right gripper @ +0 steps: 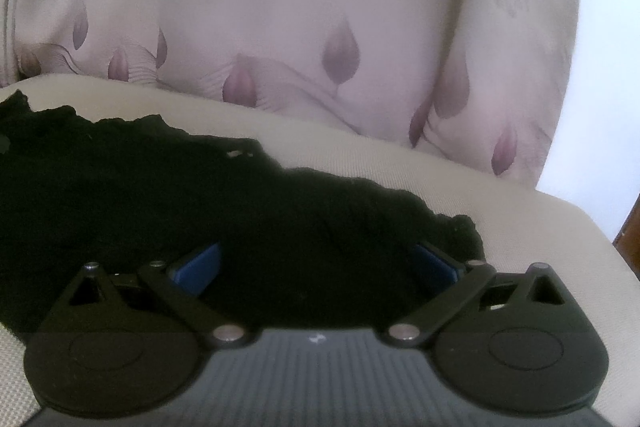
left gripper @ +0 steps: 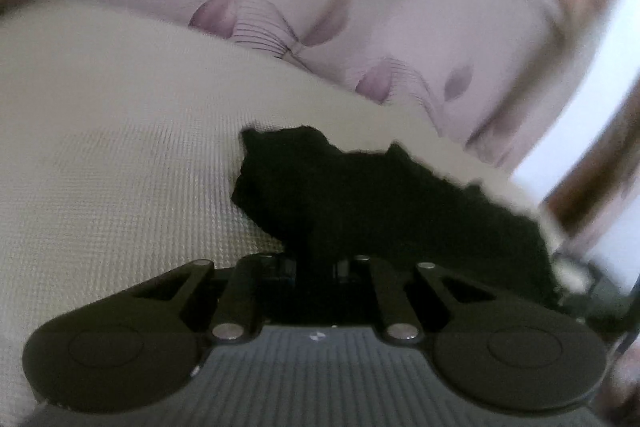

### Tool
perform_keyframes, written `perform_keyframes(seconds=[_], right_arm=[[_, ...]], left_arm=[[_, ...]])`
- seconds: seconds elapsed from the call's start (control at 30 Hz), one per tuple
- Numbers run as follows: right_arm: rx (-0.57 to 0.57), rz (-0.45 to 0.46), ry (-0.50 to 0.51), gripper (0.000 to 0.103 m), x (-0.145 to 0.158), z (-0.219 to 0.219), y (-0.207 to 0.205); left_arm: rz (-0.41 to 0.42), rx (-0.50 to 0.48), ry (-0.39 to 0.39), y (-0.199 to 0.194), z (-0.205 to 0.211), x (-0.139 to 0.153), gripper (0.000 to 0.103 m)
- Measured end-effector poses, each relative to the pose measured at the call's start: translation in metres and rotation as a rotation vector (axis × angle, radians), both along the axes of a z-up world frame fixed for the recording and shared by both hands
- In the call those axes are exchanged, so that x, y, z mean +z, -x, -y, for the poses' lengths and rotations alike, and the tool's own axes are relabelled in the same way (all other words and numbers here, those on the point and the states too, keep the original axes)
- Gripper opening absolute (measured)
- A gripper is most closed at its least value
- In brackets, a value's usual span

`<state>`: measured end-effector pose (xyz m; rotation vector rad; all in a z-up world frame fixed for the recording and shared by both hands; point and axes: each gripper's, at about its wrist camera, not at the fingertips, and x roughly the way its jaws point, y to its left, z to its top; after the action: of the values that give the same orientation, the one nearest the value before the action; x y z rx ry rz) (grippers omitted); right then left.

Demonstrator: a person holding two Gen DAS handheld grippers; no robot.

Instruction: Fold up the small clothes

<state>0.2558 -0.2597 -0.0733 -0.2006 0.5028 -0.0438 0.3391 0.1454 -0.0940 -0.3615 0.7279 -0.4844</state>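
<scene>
Left gripper (left gripper: 314, 259), bottom centre of the left wrist view: fingers drawn in narrow, black cloth (left gripper: 360, 195) bunched right at the tips, looks pinched, though the pads are hidden by the dark fabric. Right gripper (right gripper: 316, 263): fingers wide, blue pads (right gripper: 200, 265) on either side, resting over the cloth with nothing clamped.

Cloth lies on the beige cushion (left gripper: 120, 147), centre to lower right in the left view, spreading left to lower centre in the right view.

Risks: the left pinch may catch only a thin edge layer, so it could slip out or drag the whole piece instead of folding. With the right jaws wide, nothing anchors the cloth, so it may slide.

Cloth: soft, limp, matte black, ragged wavy edge. Cushion: fine woven grid, firm. Curtain (right gripper: 320, 27) behind: smooth, pale pink, petal print.
</scene>
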Motion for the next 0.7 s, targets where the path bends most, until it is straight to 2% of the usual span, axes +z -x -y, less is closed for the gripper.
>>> perform_keyframes(seconds=[0.13, 0.37, 0.7], right_arm=[[0.005, 0.013, -0.025, 0.103, 0.002, 0.004, 0.002], [-0.003, 0.031, -0.094, 0.103, 0.004, 0.014, 0.005], [0.006, 0.068, -0.145, 0.103, 0.007, 0.020, 0.010]], left_arm=[[0.028, 0.044, -0.055, 0.008, 0.015, 0.007, 0.014], [0.065, 0.107, -0.069, 0.016, 0.036, 0.037, 0.013], [0.085, 0.049, -0.136, 0.025, 0.102, 0.078, 0.013]])
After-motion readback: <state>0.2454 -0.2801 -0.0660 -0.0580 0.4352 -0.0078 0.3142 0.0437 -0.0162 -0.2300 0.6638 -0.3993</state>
